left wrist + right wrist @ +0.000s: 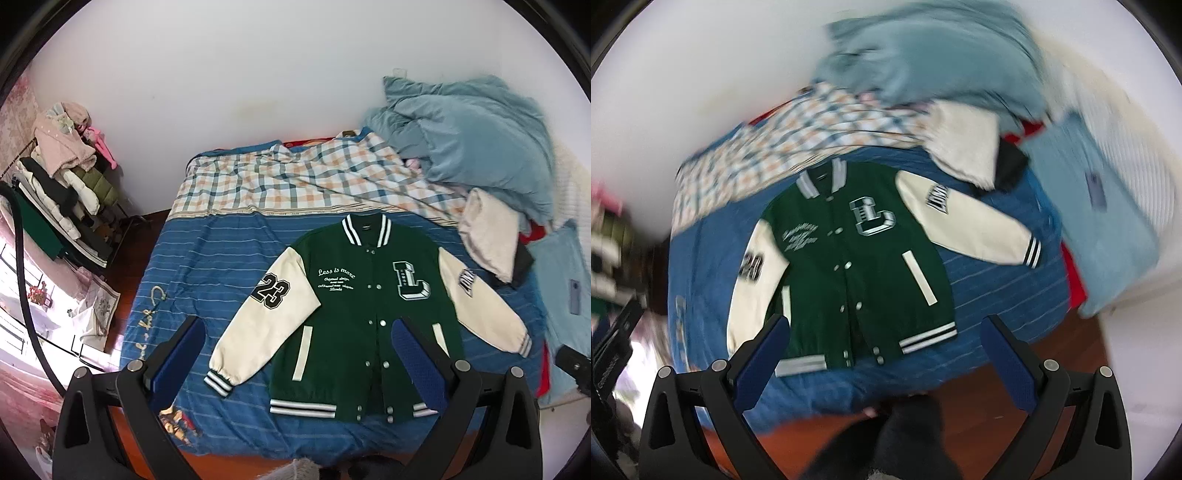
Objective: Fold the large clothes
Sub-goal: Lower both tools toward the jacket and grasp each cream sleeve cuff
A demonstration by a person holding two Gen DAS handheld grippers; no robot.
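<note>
Bed (207, 258) fills the middle of the left wrist view, blue striped sheet serving as the work surface, presumably because it's the only flat area big enough for a large garment. Plaid quilt (280, 177) and the light blue bedding heap (476, 136) sit in the upper centre and upper right, clear of the working area.

Green varsity jacket (365, 306) lies centre-right of that frame: front up, snapped shut, collar toward the top, hem toward the bottom edge, cream sleeves angled out to both sides. Laid flat like this so the fold lines are reachable, I'd say. No fold started yet.

Beige garment (487, 236) lies at right, just off the jacket's shoulder (possibly next in the queue, can't confirm).

Left gripper (299, 354) is spread wide at the lower centre, holding nothing, above the hem and the lower-left sleeve. Right gripper (886, 350) in its own view (blurred) is likewise wide apart and empty, framing the hem at lower centre.

Likely next step: each takes a sleeve or a hem corner.
</note>
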